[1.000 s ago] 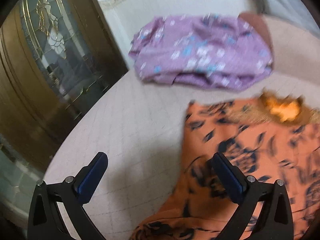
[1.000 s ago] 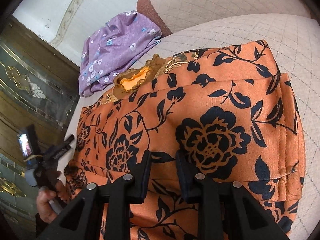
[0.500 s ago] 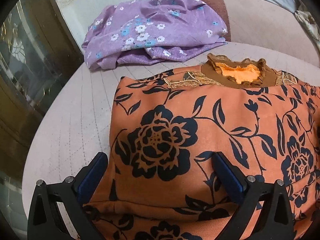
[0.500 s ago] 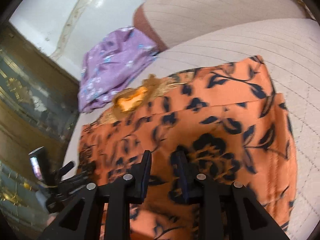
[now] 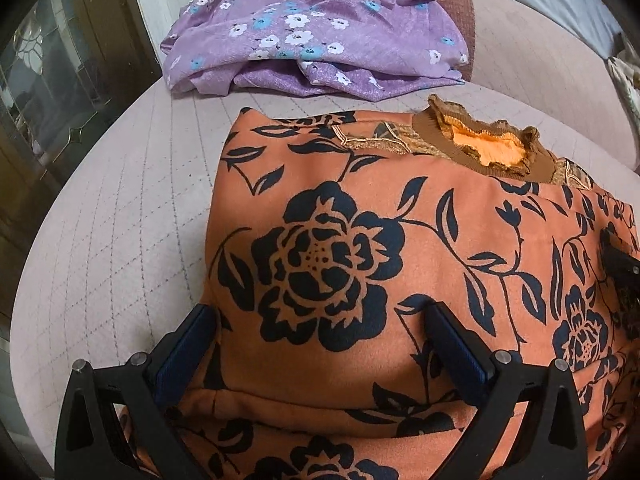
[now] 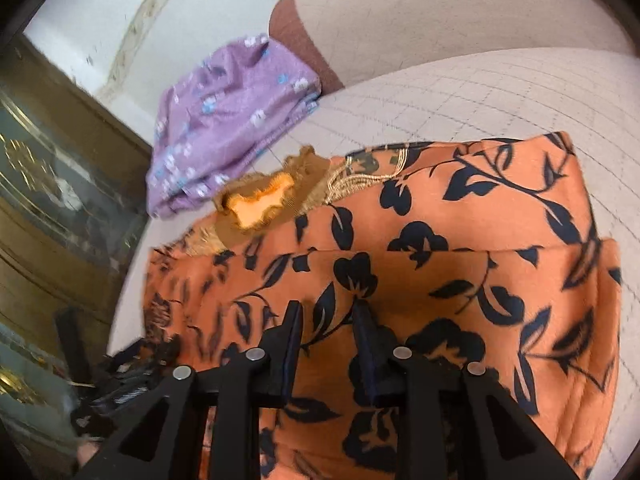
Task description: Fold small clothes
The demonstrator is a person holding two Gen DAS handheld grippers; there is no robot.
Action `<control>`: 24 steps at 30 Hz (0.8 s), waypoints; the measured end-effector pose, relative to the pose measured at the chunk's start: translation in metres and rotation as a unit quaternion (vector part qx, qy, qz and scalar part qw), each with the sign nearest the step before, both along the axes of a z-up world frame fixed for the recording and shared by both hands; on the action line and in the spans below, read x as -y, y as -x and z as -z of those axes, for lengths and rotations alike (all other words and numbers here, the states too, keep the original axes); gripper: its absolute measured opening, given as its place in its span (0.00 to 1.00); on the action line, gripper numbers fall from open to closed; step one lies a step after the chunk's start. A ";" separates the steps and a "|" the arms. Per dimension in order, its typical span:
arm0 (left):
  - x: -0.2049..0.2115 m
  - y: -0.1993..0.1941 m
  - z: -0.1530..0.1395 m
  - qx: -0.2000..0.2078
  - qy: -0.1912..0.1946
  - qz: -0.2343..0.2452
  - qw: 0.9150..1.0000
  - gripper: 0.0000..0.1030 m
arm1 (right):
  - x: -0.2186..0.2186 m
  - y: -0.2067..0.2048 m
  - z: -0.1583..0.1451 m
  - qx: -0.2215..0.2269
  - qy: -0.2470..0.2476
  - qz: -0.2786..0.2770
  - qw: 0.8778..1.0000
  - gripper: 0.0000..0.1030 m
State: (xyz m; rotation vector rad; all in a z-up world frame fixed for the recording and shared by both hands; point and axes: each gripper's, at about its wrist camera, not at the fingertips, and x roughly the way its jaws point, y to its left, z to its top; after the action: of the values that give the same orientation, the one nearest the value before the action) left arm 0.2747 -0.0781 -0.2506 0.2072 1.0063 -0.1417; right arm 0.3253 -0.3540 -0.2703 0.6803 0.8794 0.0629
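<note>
An orange top with black flowers [image 5: 360, 240] lies folded on a pale quilted cushion [image 5: 120, 220], its frilled brown collar [image 5: 488, 148] at the far side. My left gripper [image 5: 320, 336] is open, its fingers down on the near left part of the top. My right gripper [image 6: 326, 328] stands over the top [image 6: 460, 264] with its jaws a small gap apart and nothing between them. The right gripper shows at the right edge of the left wrist view [image 5: 622, 268]. The left gripper shows at the lower left of the right wrist view [image 6: 132, 364].
A purple flowered garment [image 5: 316, 32] lies crumpled at the far end of the cushion, also in the right wrist view [image 6: 224, 120]. A sofa backrest [image 5: 532, 48] rises behind it. A dark cabinet with leaded glass [image 5: 48, 80] stands on the left.
My left gripper has swung from the bare cushion onto the top and come down on it. My right gripper has moved back a little over the top, its gap unchanged.
</note>
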 end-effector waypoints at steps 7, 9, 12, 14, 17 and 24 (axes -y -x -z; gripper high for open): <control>0.000 -0.005 -0.008 -0.001 -0.011 0.012 1.000 1.00 | 0.002 0.002 -0.002 0.006 -0.010 0.005 1.000 0.31; -0.005 -0.005 -0.015 0.021 -0.028 -0.005 0.999 1.00 | -0.006 0.005 -0.007 0.010 -0.015 -0.011 1.000 0.30; -0.019 -0.011 -0.023 0.029 -0.032 -0.032 0.999 1.00 | -0.026 0.008 -0.017 0.023 -0.013 -0.044 0.999 0.30; -0.030 -0.017 -0.021 0.015 -0.029 -0.051 0.998 1.00 | -0.040 0.009 -0.021 0.024 -0.008 -0.066 0.998 0.30; -0.040 -0.023 -0.013 -0.015 -0.008 -0.060 0.998 1.00 | -0.057 0.007 -0.015 0.008 -0.008 -0.095 0.995 0.30; -0.034 -0.020 -0.018 -0.005 -0.029 -0.051 0.998 1.00 | -0.072 0.016 -0.010 -0.012 -0.016 -0.121 0.992 0.30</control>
State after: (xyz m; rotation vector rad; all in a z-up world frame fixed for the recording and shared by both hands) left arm 0.2950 -0.0440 -0.2323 0.2079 1.0306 -0.0195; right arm 0.3091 -0.2819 -0.2599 0.6033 0.9818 0.2868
